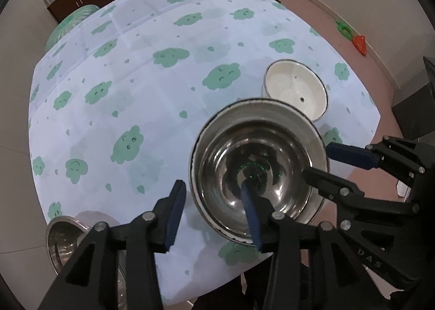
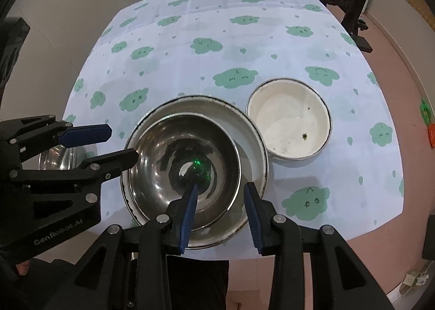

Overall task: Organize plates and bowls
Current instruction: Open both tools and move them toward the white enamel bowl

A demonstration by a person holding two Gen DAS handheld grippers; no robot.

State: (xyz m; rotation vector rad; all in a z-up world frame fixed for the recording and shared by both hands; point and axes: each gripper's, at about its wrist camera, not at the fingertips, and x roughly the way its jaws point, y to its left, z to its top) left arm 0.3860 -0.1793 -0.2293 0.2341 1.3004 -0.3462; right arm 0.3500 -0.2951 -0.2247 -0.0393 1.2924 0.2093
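left wrist view: steel bowl [image 1: 258,168] sits nested at the desk's [image 1: 136,92] near edge, left gripper [image 1: 214,214] straddling its rim, jaws parted, not pinching. White bowl [image 1: 296,89] just behind.
right wrist view: right gripper [image 2: 220,209] also straddles the rim, pads look clear of it. Enamel plate [image 2: 252,146] is underneath.
step: looks like stacking's done, both letting go.
next: probably the white bowl, needs a clean rim grab.
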